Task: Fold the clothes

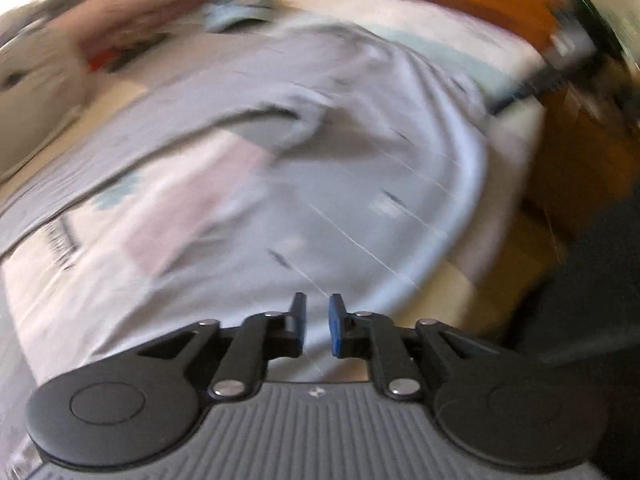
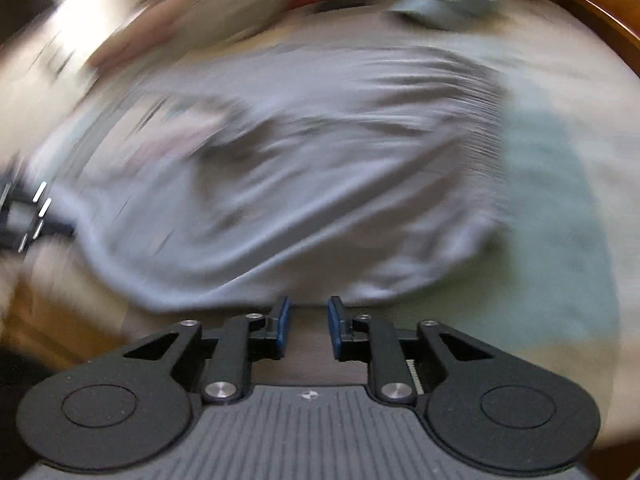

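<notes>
A grey garment (image 1: 320, 140) is seen spread, partly doubled over, across the middle of both blurred frames on a pale bedsheet (image 2: 560, 208), while left gripper (image 1: 317, 326) and right gripper (image 2: 307, 326) are parted and empty, so further folding is judged left.

Motion-smeared grey garment (image 1: 320, 128) and bedding (image 2: 560, 200) throughout; far blue-grey bundle (image 1: 240, 4) indistinct.
</notes>
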### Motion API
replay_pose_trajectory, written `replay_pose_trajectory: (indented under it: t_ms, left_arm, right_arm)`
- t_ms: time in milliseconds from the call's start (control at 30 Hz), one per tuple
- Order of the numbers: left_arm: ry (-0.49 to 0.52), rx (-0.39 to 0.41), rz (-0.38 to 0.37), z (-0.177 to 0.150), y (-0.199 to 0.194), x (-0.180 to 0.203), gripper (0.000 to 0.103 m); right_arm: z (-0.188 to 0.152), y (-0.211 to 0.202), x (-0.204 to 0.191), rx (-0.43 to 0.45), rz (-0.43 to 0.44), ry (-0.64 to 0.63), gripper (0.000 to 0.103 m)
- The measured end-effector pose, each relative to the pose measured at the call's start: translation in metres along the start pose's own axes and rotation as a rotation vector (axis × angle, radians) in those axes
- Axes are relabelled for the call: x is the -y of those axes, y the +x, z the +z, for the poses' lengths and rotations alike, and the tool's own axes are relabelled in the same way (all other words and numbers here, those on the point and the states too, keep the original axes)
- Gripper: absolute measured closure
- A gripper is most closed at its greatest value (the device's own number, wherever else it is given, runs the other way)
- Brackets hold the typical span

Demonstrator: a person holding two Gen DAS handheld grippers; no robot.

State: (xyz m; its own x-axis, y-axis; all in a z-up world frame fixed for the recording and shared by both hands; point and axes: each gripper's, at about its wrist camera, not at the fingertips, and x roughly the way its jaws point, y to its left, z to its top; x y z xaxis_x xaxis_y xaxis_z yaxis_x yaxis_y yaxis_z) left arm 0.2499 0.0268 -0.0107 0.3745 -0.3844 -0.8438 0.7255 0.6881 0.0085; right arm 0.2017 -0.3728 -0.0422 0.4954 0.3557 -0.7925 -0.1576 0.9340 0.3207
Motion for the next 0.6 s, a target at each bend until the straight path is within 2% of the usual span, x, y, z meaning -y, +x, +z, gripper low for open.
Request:
replay_pose_trajectory:
  t_ms: [133,233,267,367,600]
  left_arm:
    - [-0.140,0.084,-0.001,0.015,0.009,-0.013,0.084]
    - [-0.183,0.116,-0.015,0.025,0.021,-0.011,0.079]
    - [-0.191,0.120,-0.022,0.027,0.023,-0.007,0.079]
    - [-0.202,0.123,-0.045,0.030,0.035,0.002,0.079]
    - [-0.237,0.087,-0.059,0.021,0.047,0.020,0.079]
  right_arm:
    - [-0.013,0.008,0.045,0.113,-0.039,0.322,0.064]
    - [-0.019,0.015,0.057,0.191,-0.032,0.435,0.064]
    - [-0.018,0.018,0.054,0.201,-0.051,0.435,0.067]
    - [-0.014,0.028,0.046,0.208,-0.173,0.389,0.100]
    - [-0.025,0.010,0.048,0.181,-0.245,0.335,0.101]
